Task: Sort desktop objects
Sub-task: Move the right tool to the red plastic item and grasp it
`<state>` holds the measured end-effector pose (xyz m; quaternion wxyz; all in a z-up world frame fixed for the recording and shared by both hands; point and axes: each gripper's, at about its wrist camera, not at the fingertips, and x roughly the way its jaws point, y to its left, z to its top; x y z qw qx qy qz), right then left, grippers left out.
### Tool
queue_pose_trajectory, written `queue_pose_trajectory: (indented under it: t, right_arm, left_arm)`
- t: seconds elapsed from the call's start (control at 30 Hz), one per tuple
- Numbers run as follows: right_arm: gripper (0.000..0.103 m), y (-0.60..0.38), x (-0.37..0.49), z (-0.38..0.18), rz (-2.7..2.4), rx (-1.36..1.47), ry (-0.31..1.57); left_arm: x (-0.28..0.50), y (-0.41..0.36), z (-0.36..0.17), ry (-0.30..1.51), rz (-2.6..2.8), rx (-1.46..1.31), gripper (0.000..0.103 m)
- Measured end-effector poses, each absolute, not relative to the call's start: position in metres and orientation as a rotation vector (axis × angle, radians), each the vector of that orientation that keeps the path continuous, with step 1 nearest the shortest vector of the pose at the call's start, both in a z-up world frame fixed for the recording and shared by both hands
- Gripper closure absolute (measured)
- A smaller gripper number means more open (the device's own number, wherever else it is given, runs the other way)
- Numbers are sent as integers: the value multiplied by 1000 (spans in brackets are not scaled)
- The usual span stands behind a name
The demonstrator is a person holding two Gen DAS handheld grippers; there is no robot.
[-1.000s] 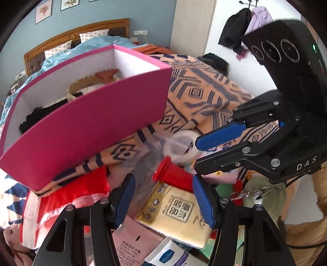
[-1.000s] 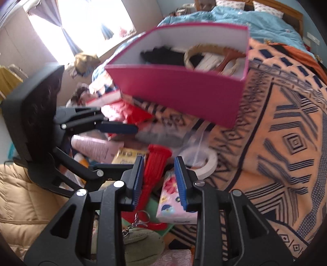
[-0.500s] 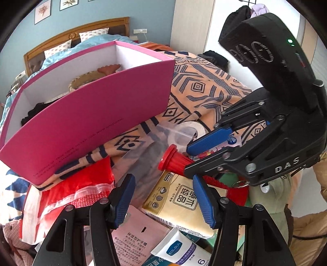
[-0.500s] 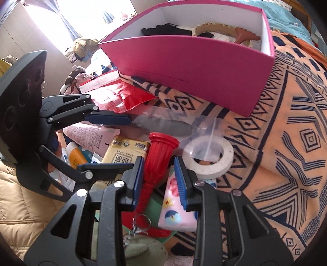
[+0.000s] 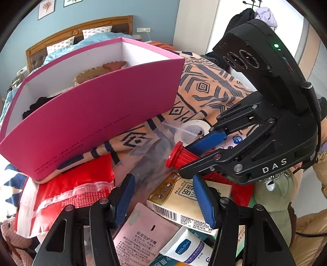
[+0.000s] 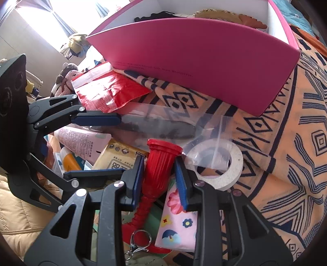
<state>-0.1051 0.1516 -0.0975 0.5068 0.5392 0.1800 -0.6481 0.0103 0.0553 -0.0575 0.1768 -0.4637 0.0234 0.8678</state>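
Red funnel (image 6: pixel 158 163) 1 | pink box (image 6: pixel 204 65) 1 | tape roll (image 6: pixel 224 169) 1

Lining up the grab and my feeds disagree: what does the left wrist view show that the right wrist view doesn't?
Left wrist only: the headboard, coats on a rack, and a white EOLGUL tube.
Right wrist only: the bright window, a floral tissue pack, and a key ring.
Both: the pink box, tape roll, and the red ribbed plastic piece standing between the right gripper fingers.
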Motion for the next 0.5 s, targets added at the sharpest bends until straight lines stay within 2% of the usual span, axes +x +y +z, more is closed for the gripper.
queue_pose_trajectory:
  t: [0.5]
  right_arm:
    - [75, 184, -102, -64, -1617, 1153, 235]
  left_arm:
    - [5, 66, -52, -22, 2359, -1284, 43]
